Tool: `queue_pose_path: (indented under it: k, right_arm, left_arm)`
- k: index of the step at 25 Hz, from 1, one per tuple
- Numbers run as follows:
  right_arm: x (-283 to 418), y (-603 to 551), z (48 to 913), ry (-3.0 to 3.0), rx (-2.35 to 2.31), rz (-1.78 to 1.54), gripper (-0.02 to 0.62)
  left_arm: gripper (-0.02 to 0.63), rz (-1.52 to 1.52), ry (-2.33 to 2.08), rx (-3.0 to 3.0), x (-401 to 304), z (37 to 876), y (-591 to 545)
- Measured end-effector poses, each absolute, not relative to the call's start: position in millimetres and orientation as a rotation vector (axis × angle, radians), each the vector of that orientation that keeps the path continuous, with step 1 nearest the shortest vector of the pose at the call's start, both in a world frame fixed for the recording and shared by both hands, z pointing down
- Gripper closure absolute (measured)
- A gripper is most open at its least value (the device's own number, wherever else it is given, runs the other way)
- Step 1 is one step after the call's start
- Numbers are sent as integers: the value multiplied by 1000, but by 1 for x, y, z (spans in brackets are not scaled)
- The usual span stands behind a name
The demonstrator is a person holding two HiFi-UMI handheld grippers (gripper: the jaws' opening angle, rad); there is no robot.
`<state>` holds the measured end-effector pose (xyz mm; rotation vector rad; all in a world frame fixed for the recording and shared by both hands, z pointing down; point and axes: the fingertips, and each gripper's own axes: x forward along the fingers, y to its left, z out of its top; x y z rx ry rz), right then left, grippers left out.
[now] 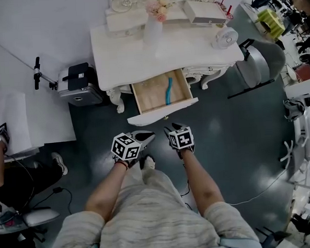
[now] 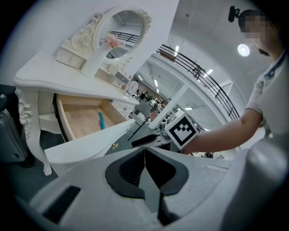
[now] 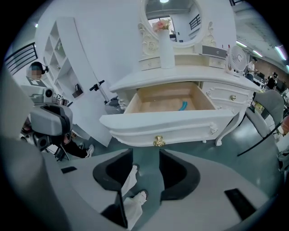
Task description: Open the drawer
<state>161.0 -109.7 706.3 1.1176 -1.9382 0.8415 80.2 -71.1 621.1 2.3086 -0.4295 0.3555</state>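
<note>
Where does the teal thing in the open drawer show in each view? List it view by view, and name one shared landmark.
Head view: the teal object lies in the right half of the drawer, upper centre of the picture.
Left gripper view: left of centre, inside the drawer.
Right gripper view: right of centre, near the drawer's back.
Shared landmark: the white vase standing above the drawer.

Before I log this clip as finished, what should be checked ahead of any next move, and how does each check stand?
1. Drawer pulled out, inside showing: ok.
2. Left gripper jaws together, holding nothing: ok.
3. Right gripper jaws apart, short of the gold knob: ok.
4. Teal object lies inside the drawer, not over its edge: ok.
5. Drawer at full travel: cannot tell.
</note>
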Motion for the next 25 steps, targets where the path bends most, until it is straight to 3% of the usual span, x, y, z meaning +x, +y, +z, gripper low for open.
queue_pose_path:
  k: [12,25]
  right_arm:
    - [142,-100,617,-2209,1220,827,439]
    - [123,-68,493,-2550,1241,701,560]
  left_arm:
    - [591,312,-437,2372,85,584,-53]
    - [591,188,-404,2513,86,507,-32]
